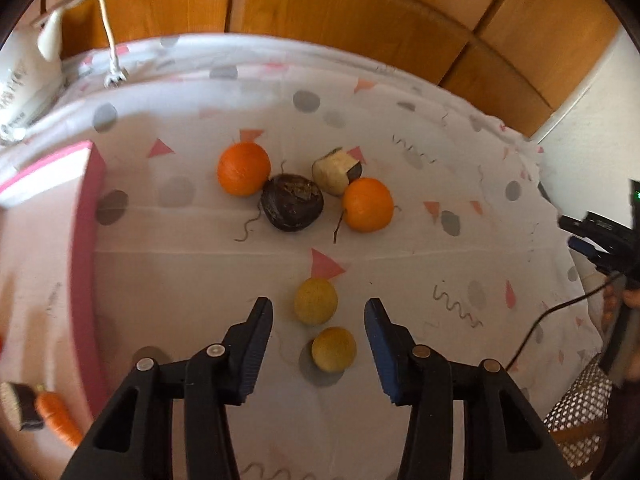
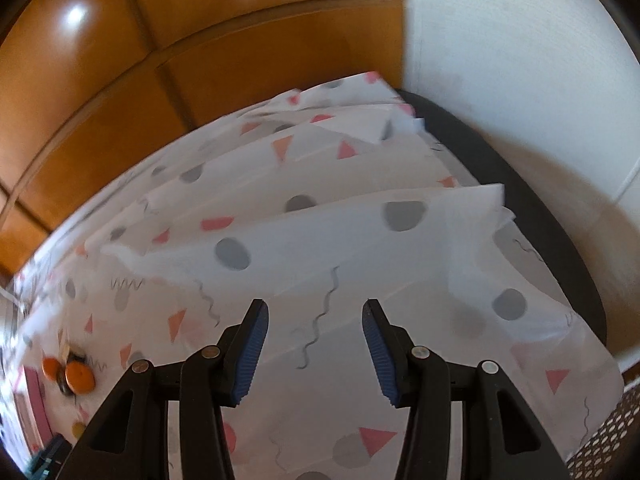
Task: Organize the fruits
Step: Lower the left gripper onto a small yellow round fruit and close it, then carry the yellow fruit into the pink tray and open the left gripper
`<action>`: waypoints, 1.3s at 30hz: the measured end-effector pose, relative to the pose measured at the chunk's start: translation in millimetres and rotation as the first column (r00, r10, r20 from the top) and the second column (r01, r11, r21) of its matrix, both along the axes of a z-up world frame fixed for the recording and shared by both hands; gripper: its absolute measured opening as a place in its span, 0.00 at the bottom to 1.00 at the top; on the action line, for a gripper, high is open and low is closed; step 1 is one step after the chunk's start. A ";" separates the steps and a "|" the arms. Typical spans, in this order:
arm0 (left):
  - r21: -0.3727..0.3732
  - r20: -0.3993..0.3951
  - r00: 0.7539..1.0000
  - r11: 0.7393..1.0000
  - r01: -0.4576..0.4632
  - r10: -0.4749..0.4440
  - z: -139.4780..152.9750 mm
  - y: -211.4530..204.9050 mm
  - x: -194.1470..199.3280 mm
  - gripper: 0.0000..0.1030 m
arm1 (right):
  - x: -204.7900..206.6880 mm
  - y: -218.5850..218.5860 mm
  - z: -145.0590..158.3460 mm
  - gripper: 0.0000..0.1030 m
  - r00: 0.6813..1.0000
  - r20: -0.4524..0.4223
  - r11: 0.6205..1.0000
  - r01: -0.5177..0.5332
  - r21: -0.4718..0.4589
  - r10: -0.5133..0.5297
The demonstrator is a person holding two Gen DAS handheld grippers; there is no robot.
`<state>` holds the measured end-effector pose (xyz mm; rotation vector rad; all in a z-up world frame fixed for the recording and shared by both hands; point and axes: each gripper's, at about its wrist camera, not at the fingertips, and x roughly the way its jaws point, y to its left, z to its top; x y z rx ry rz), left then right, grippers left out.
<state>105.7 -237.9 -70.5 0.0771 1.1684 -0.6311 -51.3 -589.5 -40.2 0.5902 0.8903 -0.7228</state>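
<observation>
On a table draped in a white cloth (image 1: 400, 184) printed with grey dots and pink triangles, I go left to right. Over the left edge lies a pink tray (image 1: 86, 240); at the near-left corner a carrot (image 1: 56, 414) lies against a dark-skinned, white-fleshed piece (image 1: 18, 404). At the far-left edge a white lamp (image 1: 50, 36) bends over, its cord and plug (image 1: 116, 76) trailing on the cloth.

Mid-cloth, a cluster: one orange (image 1: 243, 168), touching a dark, wrinkled round fruit (image 1: 292, 202), behind it a cut pale piece with dark skin (image 1: 336, 170), and a second orange (image 1: 367, 204) just beside both.

Nearer the front edge, two small yellow fruits, one (image 1: 315, 301) just ahead of my fingertips and one (image 1: 334, 349) between my fingers. My left claw (image 1: 319, 312) stands part open above them, its pads clear of both and gripping nothing.

At the right edge my other tool shows as a black handle (image 1: 600, 236) with a cable (image 1: 556, 320), a hand (image 1: 630, 300) partly in view.

My right claw (image 2: 315, 314) hangs part open and empty over folds of the cloth near the table's right edge, beside a white wall (image 2: 520, 60). The oranges (image 2: 80, 376) appear small far to its left. Wooden panels (image 1: 340, 8) back the table.
</observation>
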 end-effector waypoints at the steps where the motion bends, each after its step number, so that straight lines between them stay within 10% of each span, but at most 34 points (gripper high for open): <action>1: 0.008 -0.004 1.000 1.000 -0.004 0.004 -4.2 -3.0 2.1 0.46 | -2.9 -2.6 -0.1 0.48 1.000 0.005 1.000 0.018 0.008 -0.018; 4: 0.026 -0.010 1.000 0.999 -0.025 0.025 -18.0 -5.9 9.2 0.25 | -4.2 -5.7 -2.3 0.48 0.999 0.008 0.999 0.030 0.030 -0.031; 20: -0.133 0.057 0.967 0.962 -0.237 0.247 30.7 97.4 11.4 0.25 | 1.3 0.3 2.6 0.48 1.000 0.010 1.000 -0.016 0.013 0.016; 33: -0.158 0.099 0.787 0.791 -0.591 0.609 45.7 254.3 29.7 0.25 | 0.5 2.5 5.8 0.48 1.000 0.001 1.000 -0.020 -0.013 0.020; 39: -0.136 0.105 0.755 0.762 -0.633 0.647 34.1 286.0 7.5 0.25 | 2.7 3.6 5.5 0.48 1.000 -0.015 0.999 -0.025 -0.025 0.025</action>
